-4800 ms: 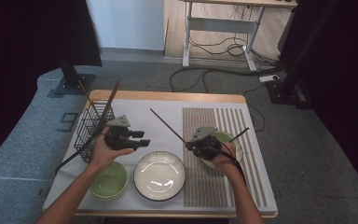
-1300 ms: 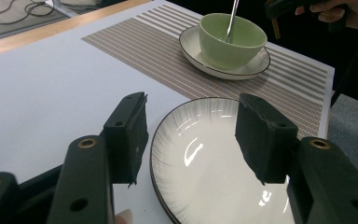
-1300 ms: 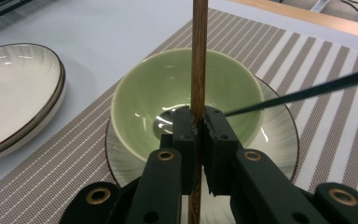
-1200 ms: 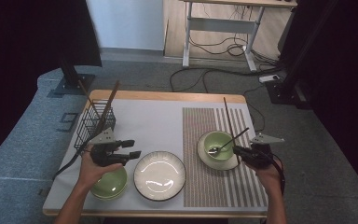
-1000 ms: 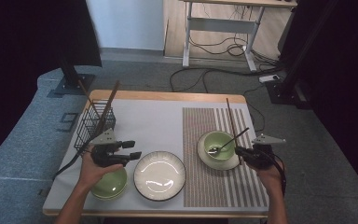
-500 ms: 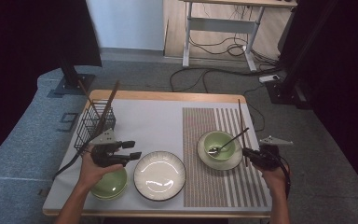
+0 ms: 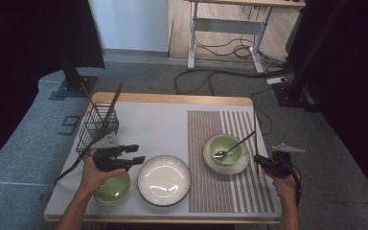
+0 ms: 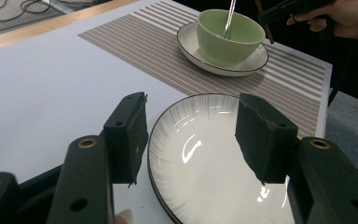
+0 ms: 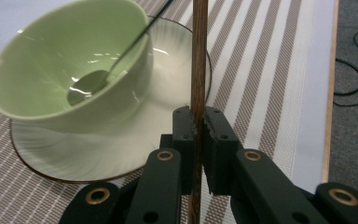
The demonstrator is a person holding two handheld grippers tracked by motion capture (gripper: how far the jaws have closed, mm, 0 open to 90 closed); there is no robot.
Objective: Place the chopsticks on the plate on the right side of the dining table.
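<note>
1. my right hand-held gripper (image 9: pixel 196 122) is clamped on a thin dark-brown wooden chopstick (image 9: pixel 198 56). the stick runs straight up between the pads, so the grip is across its width and it can't roll out.
2. in the high view the chopstick (image 7: pixel 256 139) sits along the right side of the pale green ceramic bowl (image 7: pixel 225 148), near the right edge of the brown striped woven placemat (image 7: pixel 220 191). my read: it is being set down beside the bowl as part of a place setting.
3. the bowl sits on a white saucer with a dark rim (image 7: pixel 242 165). a dark long-handled spoon (image 7: pixel 232 146) leans in it, handle toward the right hand-held gripper (image 7: pixel 267 164), so i keep the stick just clear of both.
4. my left hand-held gripper (image 8: pixel 191 135) has its jaws apart, nothing between the pads. it hovers over the near-left rim of the large white ribbed plate (image 8: pixel 214 158), probably idling out of the way.
5. in the high view it (image 7: pixel 133 155) is above a second green bowl (image 7: pixel 111 189). the black wire basket (image 7: pixel 96 127) behind it holds more wooden sticks (image 7: pixel 111 108).
6. everything rests on the white table (image 7: pixel 158 124).
</note>
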